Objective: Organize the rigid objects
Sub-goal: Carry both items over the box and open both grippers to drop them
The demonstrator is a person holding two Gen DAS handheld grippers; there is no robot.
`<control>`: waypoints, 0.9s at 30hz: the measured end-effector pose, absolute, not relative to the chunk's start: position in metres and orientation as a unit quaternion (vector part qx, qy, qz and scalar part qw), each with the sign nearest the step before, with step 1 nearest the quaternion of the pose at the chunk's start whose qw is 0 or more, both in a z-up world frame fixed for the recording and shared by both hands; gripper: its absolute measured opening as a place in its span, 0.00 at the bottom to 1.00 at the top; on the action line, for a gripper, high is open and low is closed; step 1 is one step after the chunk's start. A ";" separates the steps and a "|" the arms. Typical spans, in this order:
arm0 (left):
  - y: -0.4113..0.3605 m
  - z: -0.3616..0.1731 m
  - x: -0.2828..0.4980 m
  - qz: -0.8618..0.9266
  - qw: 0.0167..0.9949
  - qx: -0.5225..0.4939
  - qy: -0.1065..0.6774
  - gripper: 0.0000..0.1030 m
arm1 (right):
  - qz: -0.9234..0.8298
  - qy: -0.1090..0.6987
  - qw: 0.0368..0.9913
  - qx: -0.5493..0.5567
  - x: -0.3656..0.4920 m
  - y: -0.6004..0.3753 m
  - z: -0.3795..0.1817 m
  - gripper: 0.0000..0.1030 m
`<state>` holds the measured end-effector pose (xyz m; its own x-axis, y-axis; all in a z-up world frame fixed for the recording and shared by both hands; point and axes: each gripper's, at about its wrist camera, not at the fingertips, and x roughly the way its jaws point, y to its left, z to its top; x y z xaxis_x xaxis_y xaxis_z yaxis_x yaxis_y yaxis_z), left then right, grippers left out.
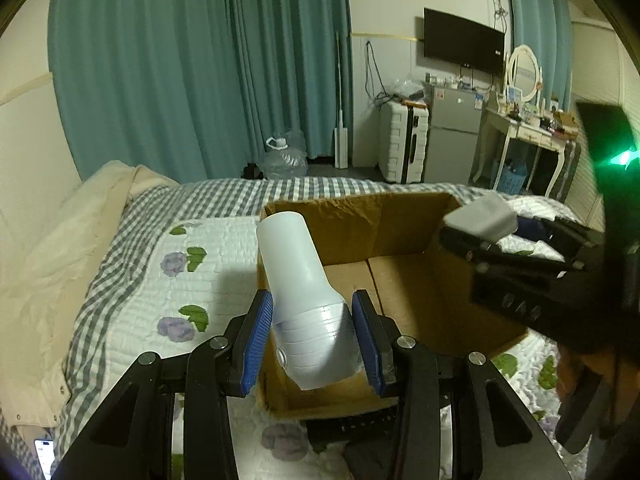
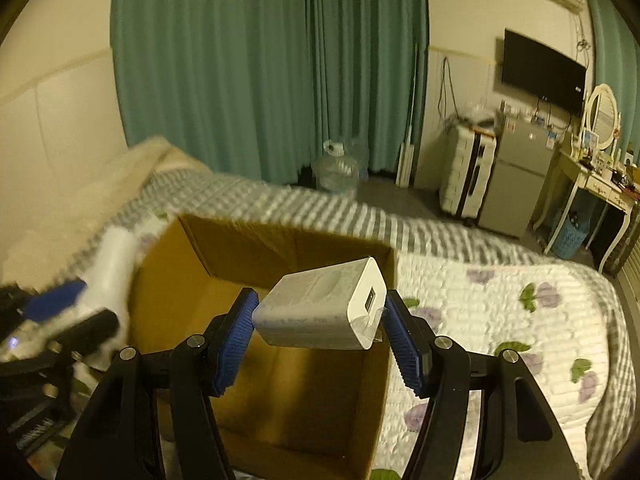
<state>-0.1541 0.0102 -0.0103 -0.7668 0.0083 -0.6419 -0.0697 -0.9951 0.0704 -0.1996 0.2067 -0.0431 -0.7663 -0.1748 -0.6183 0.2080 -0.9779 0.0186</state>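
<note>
Bed with white floral quilt, grey checked border. Open cardboard box sits on quilt; cream blanket bunched along left edge.

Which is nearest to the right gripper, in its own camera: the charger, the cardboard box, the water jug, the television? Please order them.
1. Charger, held in the right gripper.
2. Cardboard box, just below.
3. Water jug, on the floor past the bed.
4. Television, far wall, right.
</note>
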 end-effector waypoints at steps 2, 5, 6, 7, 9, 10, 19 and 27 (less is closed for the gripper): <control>0.013 -0.017 -0.157 0.937 0.023 -0.345 0.050 0.41 | -0.933 0.025 0.113 0.340 -0.204 0.205 -0.056 0.61; 0.016 -0.027 -0.161 0.935 0.028 -0.348 0.057 0.41 | -0.932 0.024 0.103 0.346 -0.206 0.205 -0.070 0.63; 0.016 -0.030 -0.161 0.934 0.027 -0.350 0.059 0.41 | -0.932 0.024 0.102 0.348 -0.207 0.206 -0.071 0.64; 0.017 -0.033 -0.162 0.933 0.026 -0.354 0.060 0.41 | -0.931 0.020 0.106 0.348 -0.206 0.207 -0.072 0.67; 0.020 -0.034 -0.162 0.931 0.025 -0.358 0.062 0.41 | -0.932 0.010 0.111 0.344 -0.204 0.210 -0.069 0.69; 0.022 -0.033 -0.162 0.931 0.024 -0.358 0.063 0.41 | -0.934 0.008 0.106 0.342 -0.202 0.211 -0.066 0.74; 0.033 -0.030 -0.192 0.933 0.024 -0.352 0.067 0.41 | -0.950 -0.007 0.065 0.304 -0.187 0.243 -0.039 0.77; 0.037 -0.036 -0.202 0.937 0.012 -0.345 0.060 0.66 | -0.953 -0.002 0.043 0.299 -0.189 0.247 -0.035 0.86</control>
